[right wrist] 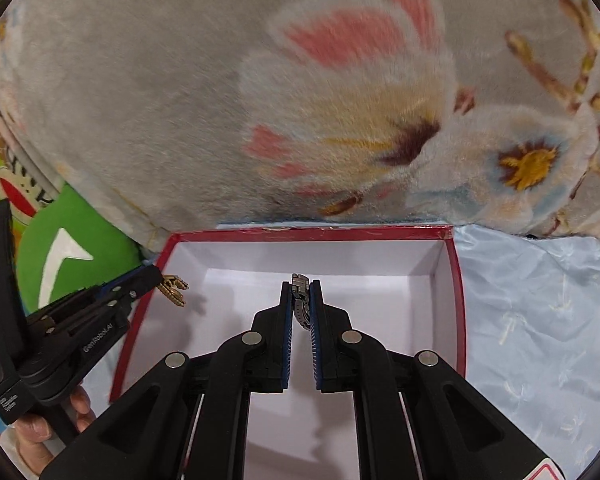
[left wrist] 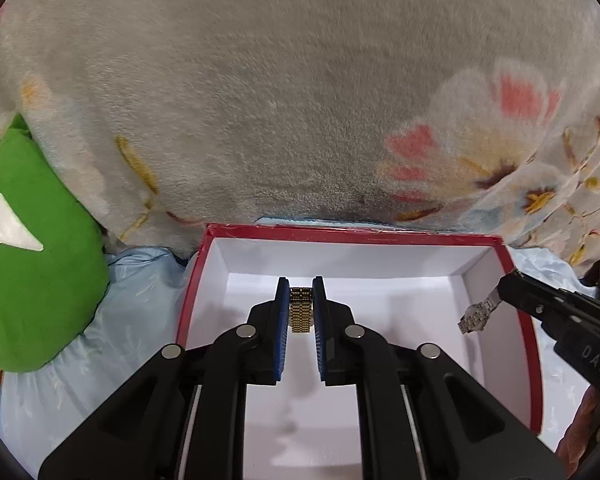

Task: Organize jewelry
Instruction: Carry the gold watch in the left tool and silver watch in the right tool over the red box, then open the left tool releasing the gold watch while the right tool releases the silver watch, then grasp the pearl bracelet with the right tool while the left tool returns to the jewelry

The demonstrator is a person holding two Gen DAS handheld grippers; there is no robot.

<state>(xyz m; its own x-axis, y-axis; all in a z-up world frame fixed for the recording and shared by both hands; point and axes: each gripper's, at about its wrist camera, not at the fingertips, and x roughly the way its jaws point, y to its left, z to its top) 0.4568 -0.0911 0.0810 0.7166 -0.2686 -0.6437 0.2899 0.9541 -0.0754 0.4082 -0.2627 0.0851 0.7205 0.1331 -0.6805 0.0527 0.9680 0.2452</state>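
A red box (left wrist: 352,235) with a white inside sits on the bed; it also shows in the right wrist view (right wrist: 312,234). My left gripper (left wrist: 301,286) is shut on a gold link watch band (left wrist: 301,310) and holds it over the box's inside. From the right wrist view the left gripper (right wrist: 156,276) is at the box's left rim with the gold band (right wrist: 173,288) hanging. My right gripper (right wrist: 301,286) is shut on a silver link watch band (right wrist: 301,300) over the box. In the left wrist view the right gripper (left wrist: 500,286) holds the silver band (left wrist: 476,316) at the box's right wall.
A grey floral fleece blanket (left wrist: 300,100) rises right behind the box. A green cushion (left wrist: 32,248) lies to the left. Light blue bedsheet (right wrist: 540,320) lies around the box.
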